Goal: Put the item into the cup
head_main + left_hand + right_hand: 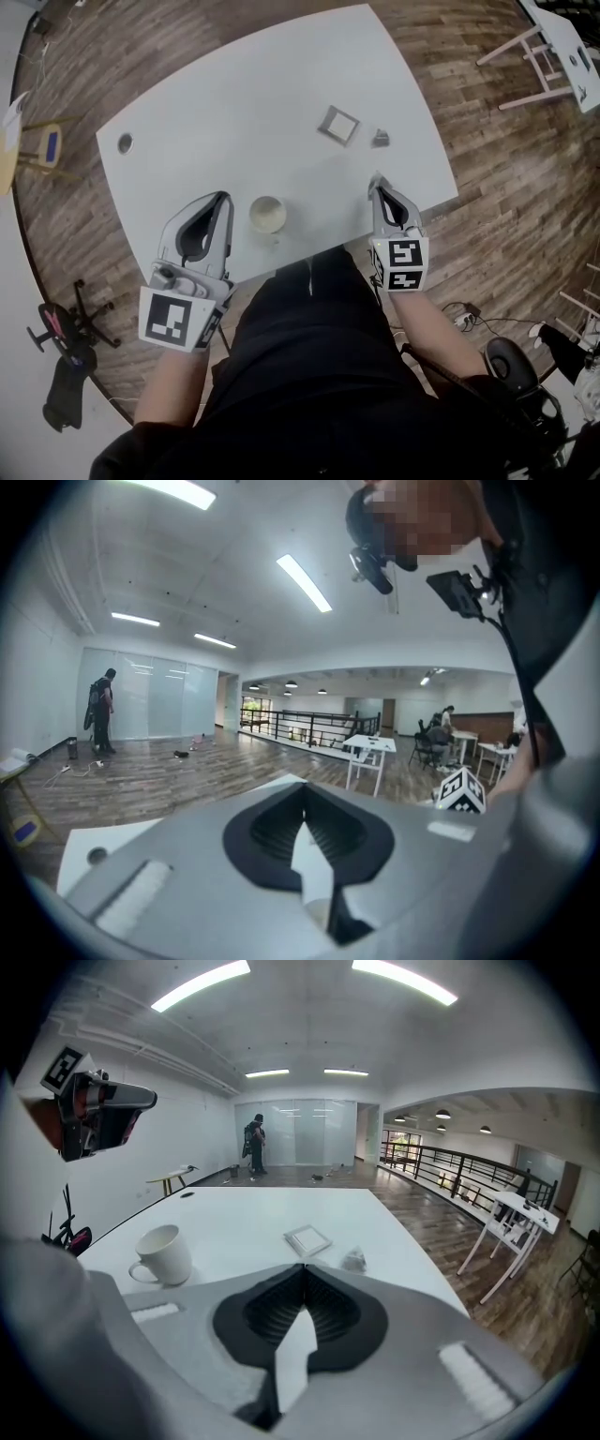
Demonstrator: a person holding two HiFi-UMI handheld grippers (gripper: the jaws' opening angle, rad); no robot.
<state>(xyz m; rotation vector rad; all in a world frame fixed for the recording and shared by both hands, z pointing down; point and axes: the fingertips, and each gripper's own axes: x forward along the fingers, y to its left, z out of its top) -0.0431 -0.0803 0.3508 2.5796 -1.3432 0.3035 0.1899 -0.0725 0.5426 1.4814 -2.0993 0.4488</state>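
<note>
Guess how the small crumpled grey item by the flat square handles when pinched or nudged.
The small crumpled grey item looks like thin, irregularly folded wrapping, so it probably squashes rather than resists. It is tiny beside the mug, so likely light and apt to slide on the smooth white table. Its lumpy shape shouldn't roll.

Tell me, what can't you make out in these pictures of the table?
- Inside of the cup: seen side-on in the right gripper view, so its wall hides it; too small in the head view.
- Small grey item: too small everywhere to name.
- Flat square thing: too small to identify.
- All three: not seen in the left gripper view, likely behind the left tool.
</note>
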